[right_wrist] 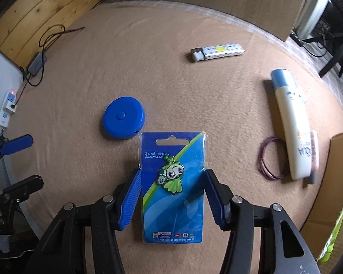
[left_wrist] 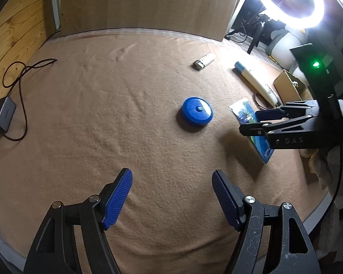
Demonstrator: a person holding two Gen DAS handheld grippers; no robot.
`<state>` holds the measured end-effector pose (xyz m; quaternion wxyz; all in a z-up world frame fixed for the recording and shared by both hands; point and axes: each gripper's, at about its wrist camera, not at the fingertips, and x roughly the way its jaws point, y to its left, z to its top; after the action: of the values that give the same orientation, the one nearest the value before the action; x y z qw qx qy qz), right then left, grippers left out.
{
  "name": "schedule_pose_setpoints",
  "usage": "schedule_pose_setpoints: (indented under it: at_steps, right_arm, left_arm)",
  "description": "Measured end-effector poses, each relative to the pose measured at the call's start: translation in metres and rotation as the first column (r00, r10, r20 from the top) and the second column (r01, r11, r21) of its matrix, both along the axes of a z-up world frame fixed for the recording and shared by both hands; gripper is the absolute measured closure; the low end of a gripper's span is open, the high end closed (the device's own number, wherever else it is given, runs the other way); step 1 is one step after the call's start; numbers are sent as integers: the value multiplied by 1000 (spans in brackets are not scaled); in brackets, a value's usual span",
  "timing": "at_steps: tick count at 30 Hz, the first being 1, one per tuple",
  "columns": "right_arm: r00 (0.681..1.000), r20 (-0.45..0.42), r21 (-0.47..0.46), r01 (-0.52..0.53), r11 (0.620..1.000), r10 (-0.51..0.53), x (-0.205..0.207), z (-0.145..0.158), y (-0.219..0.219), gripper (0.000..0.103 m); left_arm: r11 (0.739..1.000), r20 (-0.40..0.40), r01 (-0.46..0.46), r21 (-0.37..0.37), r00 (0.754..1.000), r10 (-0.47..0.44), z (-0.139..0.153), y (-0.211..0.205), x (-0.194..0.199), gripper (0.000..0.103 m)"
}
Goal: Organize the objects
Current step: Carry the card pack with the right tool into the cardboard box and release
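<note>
My right gripper point(right_wrist: 172, 171) is shut on a blue card package with a green cartoon charm point(right_wrist: 173, 196), one pad on each long edge. In the left wrist view the card point(left_wrist: 242, 111) sits under the right gripper point(left_wrist: 249, 122), just above the tan blanket. A round blue tape measure point(right_wrist: 123, 118) lies left of the card's top edge. My left gripper point(left_wrist: 171, 172) hangs open over bare blanket, short of the tape measure point(left_wrist: 195, 114). A patterned lighter point(right_wrist: 217, 51), a white bottle with a blue cap point(right_wrist: 290, 123) and a purple wire ring point(right_wrist: 271, 157) lie further off.
A cardboard box point(right_wrist: 331, 182) stands at the right edge, by the bottle. A power adapter with its cable point(left_wrist: 4, 114) lies at the left edge, near a power strip point(right_wrist: 9, 105). A bright ring light point(left_wrist: 292, 2) stands at the back right. Wooden panels close the back.
</note>
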<state>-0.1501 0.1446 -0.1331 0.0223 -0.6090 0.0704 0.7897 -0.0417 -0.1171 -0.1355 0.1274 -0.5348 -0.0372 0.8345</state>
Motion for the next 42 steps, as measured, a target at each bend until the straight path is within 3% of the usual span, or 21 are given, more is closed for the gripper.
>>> schedule_pose_setpoints:
  at_steps: [9, 21, 34, 42]
  right_arm:
    - [995, -55, -5, 88, 996, -88, -1, 22, 30, 52]
    - [953, -109, 32, 289, 957, -284, 69, 61, 108, 52]
    - [852, -69, 17, 520, 854, -518, 139, 35, 201, 52]
    - [824, -57, 20, 565, 825, -563, 156, 25, 216, 52]
  left_arm:
    - [998, -8, 57, 4, 998, -57, 1, 29, -7, 28]
    - [992, -21, 129, 2, 991, -129, 4, 69, -16, 28]
    - [984, -15, 179, -15, 984, -179, 3, 98, -18, 28]
    - [981, -15, 191, -23, 981, -191, 4, 104, -17, 28]
